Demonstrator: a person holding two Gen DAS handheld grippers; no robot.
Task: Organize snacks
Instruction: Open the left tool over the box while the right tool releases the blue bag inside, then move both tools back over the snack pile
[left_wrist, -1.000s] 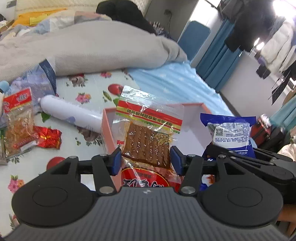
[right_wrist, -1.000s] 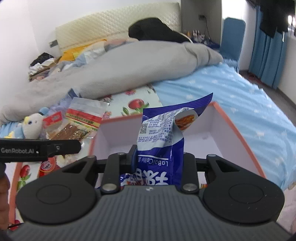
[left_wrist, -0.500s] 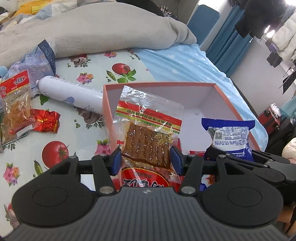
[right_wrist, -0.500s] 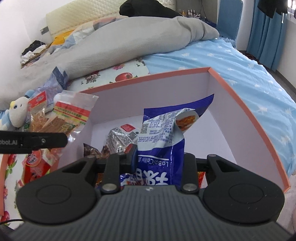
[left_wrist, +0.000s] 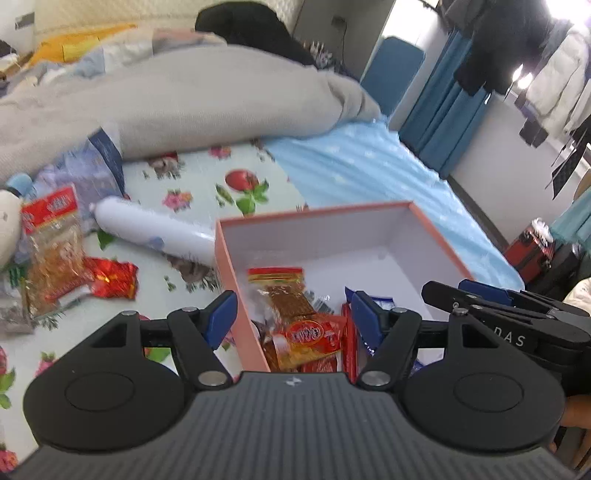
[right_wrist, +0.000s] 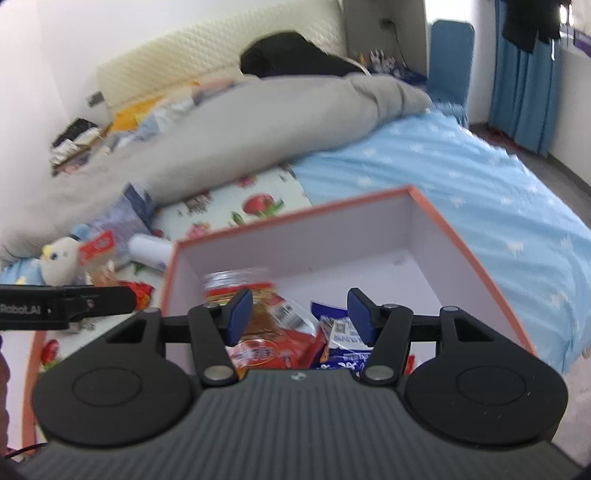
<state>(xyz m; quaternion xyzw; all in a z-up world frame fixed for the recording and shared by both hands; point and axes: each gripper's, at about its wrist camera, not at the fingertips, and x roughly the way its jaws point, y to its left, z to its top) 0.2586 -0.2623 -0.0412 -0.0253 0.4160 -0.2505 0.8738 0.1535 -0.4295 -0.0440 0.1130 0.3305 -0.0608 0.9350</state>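
A pink-rimmed white box (left_wrist: 314, 214) stands on the bed, its rim (right_wrist: 295, 218) also in the right wrist view. My left gripper (left_wrist: 293, 317) hovers over the box's near left corner with its jaws opening and nothing pressed between them. Below it in the box, a clear packet of brown snack (left_wrist: 284, 295) lies on red-wrapped snacks (left_wrist: 314, 334). My right gripper (right_wrist: 300, 310) is above the box's near side, jaws opening too. The blue packet (right_wrist: 343, 343) lies loose under it beside the clear packet (right_wrist: 258, 295). One finger (right_wrist: 92, 301) of the left gripper shows at left.
Left of the box on the fruit-print sheet lie a white cylinder (left_wrist: 155, 229), a red wrapper (left_wrist: 110, 280), a clear packet with a red label (left_wrist: 51, 251) and a silvery blue bag (left_wrist: 81, 173). A grey blanket (left_wrist: 184, 92) is heaped behind. The bed's edge drops off at right.
Both grippers have let go: the clear packet and the blue packet have dropped into the box. Both pairs of jaws have widened and the grippers have lifted slightly.
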